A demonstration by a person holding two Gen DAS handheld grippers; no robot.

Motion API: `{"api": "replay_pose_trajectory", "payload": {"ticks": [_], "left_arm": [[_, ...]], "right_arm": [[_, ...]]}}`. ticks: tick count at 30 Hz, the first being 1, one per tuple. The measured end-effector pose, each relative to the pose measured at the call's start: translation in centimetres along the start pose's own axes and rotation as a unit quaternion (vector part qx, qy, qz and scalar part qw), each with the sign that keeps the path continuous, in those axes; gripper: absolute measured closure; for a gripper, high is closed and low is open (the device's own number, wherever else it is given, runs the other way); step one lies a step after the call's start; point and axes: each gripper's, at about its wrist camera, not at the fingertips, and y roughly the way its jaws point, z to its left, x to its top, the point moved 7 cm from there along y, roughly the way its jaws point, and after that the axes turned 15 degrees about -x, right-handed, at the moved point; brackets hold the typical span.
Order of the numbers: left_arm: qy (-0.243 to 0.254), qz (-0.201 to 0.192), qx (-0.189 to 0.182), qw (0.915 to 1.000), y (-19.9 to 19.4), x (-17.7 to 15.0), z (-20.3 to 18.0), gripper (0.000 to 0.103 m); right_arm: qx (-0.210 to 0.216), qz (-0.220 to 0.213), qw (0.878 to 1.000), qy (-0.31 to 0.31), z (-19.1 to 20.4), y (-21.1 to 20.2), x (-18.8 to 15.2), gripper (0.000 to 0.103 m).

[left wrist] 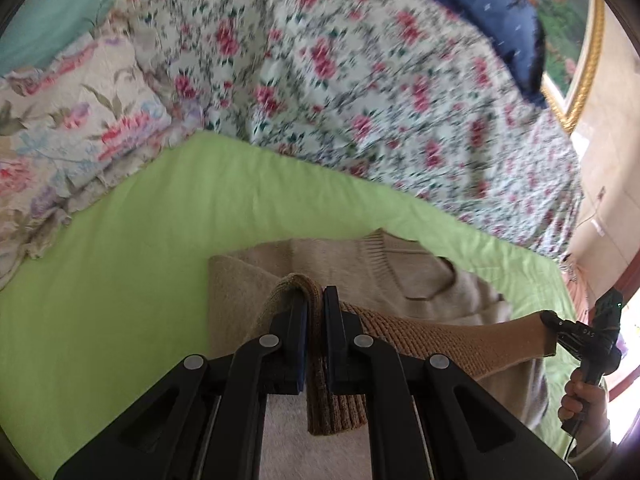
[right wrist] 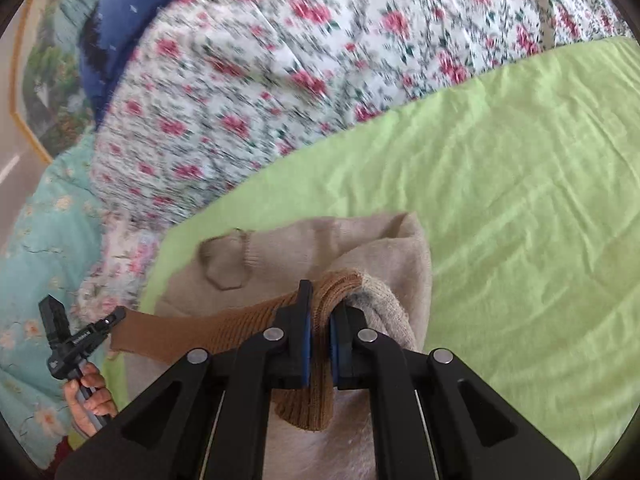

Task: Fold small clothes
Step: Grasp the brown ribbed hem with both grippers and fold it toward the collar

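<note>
A beige knit sweater [left wrist: 352, 264] with a brown ribbed hem [left wrist: 440, 340] lies on the green sheet [left wrist: 120, 280]. My left gripper [left wrist: 316, 300] is shut on one corner of the brown hem and holds it above the sweater's body. My right gripper [right wrist: 320, 308] is shut on the other hem corner. The hem [right wrist: 224, 328] stretches taut between them over the sweater [right wrist: 320, 240]. The right gripper also shows in the left wrist view [left wrist: 548, 320], and the left gripper in the right wrist view [right wrist: 116, 316]. The neckline [left wrist: 400, 256] lies at the far end.
A white quilt with red flowers [left wrist: 360, 80] is heaped beyond the sweater. A floral pillow [left wrist: 68, 128] lies at far left, a dark blue cushion [left wrist: 480, 12] and a gold-framed picture [left wrist: 580, 80] behind. A teal floral cover [right wrist: 40, 260] lies beside the green sheet [right wrist: 520, 220].
</note>
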Motion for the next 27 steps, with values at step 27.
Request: {"api": "replay_pose_trajectory", "payload": {"ticks": [27], "left_arm": [[0.085,0.161,-0.024,0.983,6.5,-8.8,-3.7,0.083]], "right_arm": [[-0.019,0.082,0.976,-0.201,7.3,4.3,-4.8,0.066]]}}
